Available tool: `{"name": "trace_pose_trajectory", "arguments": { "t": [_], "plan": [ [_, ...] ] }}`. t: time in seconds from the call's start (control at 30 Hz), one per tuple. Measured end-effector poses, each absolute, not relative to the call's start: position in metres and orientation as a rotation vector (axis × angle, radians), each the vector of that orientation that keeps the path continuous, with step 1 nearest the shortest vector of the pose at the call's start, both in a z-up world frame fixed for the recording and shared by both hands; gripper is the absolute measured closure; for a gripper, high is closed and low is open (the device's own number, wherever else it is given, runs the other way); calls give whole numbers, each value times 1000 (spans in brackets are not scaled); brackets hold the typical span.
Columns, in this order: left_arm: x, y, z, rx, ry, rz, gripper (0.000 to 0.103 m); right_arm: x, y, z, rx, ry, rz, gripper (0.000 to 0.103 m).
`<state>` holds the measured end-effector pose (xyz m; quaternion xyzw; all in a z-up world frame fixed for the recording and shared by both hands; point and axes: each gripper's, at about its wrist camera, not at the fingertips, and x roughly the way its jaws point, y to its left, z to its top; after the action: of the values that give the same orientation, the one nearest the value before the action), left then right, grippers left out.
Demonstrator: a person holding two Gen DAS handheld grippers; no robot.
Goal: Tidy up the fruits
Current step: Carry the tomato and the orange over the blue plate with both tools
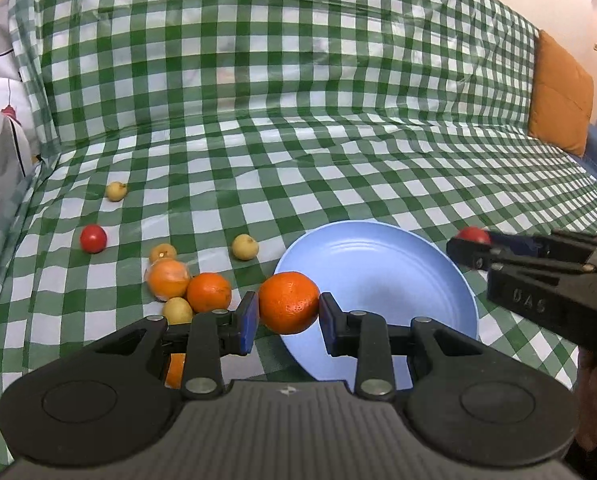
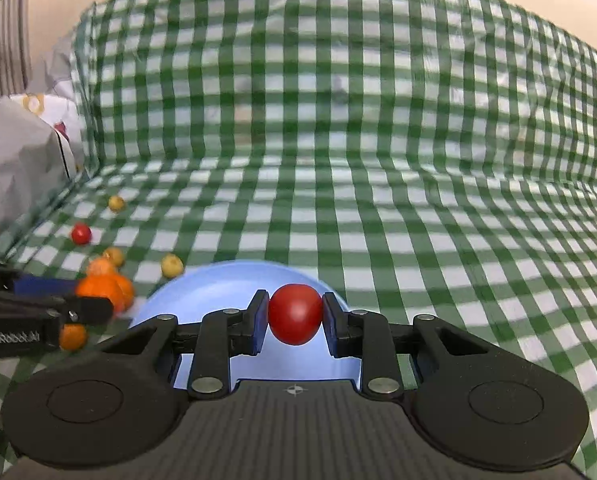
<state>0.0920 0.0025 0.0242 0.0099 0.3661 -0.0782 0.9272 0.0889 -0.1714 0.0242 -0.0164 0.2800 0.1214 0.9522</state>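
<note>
Two round fruits carried at once toward one blue plate (image 1: 378,264), so crowding is the likely trouble. Could collide over the plate if both tongs close in together: right gripper (image 1: 464,246) already near the plate's far-right rim in the left wrist view, left gripper (image 2: 94,304) just off its left edge in the right wrist view. Could also lose a fruit: smooth, round, pinched only at two small blue pads, so a tilt or a bump might squeeze it out. Once let go above the shallow, glossy plate, might roll over the low rim onto the green checked cloth (image 1: 338,140), soft and creased underneath, likely to let the plate tip.

Left gripper (image 1: 287,316) clenched on an orange (image 1: 289,302), pads pressed to its sides, fruit just ahead of the fingertips and over the plate's near-left rim. Right gripper (image 2: 294,322) clamped on a red tomato (image 2: 295,314), held between the pads directly over the plate (image 2: 218,284). Both tongs angled forward and downward, fingers side by side and roughly level.

Left of the left tongs, loose on the cloth: more oranges (image 1: 208,292), small yellow fruits (image 1: 245,246) and a second tomato (image 1: 93,238). Not yet gathered.
</note>
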Motion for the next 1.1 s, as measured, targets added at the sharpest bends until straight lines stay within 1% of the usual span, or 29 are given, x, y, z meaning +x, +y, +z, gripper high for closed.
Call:
{"name": "trace_pose_trajectory", "arguments": {
  "t": [1.1],
  "plan": [
    [90,-6,21,32,727,-217,67,95,-172,22,-25,593,238,73]
  ]
}}
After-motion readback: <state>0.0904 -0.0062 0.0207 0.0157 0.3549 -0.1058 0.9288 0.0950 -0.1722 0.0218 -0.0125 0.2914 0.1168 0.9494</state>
